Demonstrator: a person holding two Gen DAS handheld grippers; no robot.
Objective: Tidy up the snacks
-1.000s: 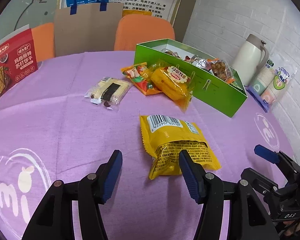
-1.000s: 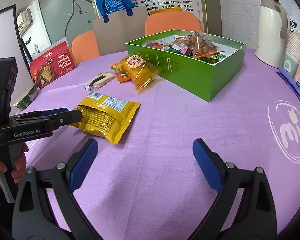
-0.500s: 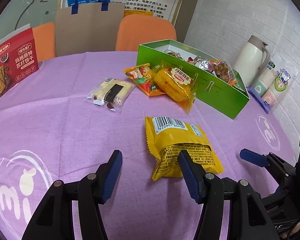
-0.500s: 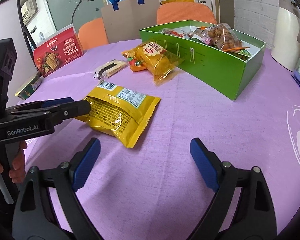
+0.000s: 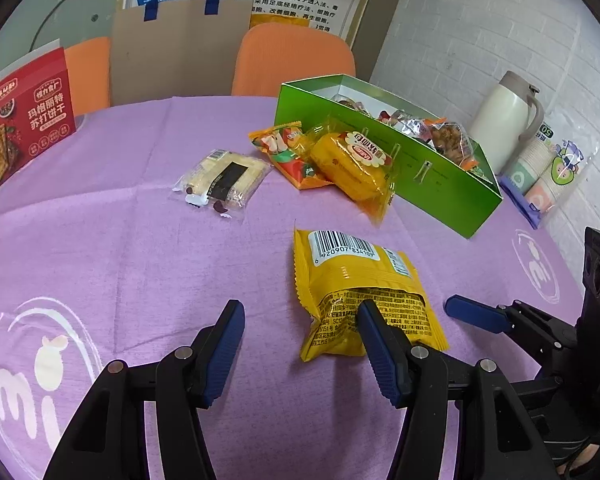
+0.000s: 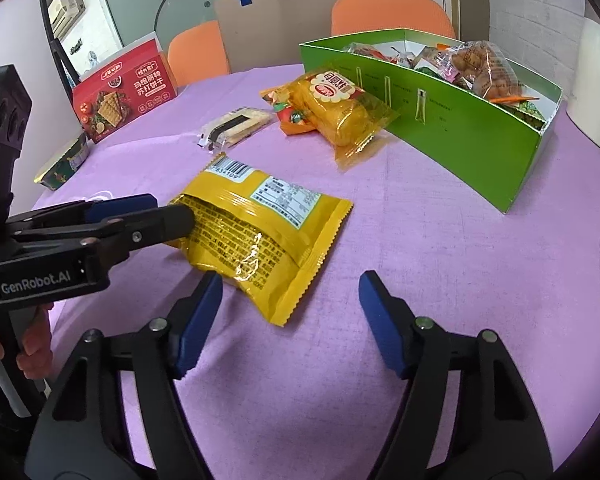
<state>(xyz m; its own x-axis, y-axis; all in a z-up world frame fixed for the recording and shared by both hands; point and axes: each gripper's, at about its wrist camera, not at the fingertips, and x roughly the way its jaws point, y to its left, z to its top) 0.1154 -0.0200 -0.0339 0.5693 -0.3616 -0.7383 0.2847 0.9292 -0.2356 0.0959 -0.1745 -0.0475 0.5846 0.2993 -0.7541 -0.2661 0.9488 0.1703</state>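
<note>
both tools gape wide: left tool (image 5: 300, 332), right tool (image 6: 290, 304) (hand-held).

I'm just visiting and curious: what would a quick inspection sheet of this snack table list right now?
Surface: purple tablecloth, printed logos.
Job's things: yellow snack bag lying flat, barcode up; green box holding snacks; three more packets beside it.
Clutter: red cracker box, white thermos, paper cups.
Grippers: left gripper open, one finger over the bag's edge; right gripper open, nearby.
Cables: nothing seen.
Surroundings: orange chairs, wall poster, brick wall.
</note>
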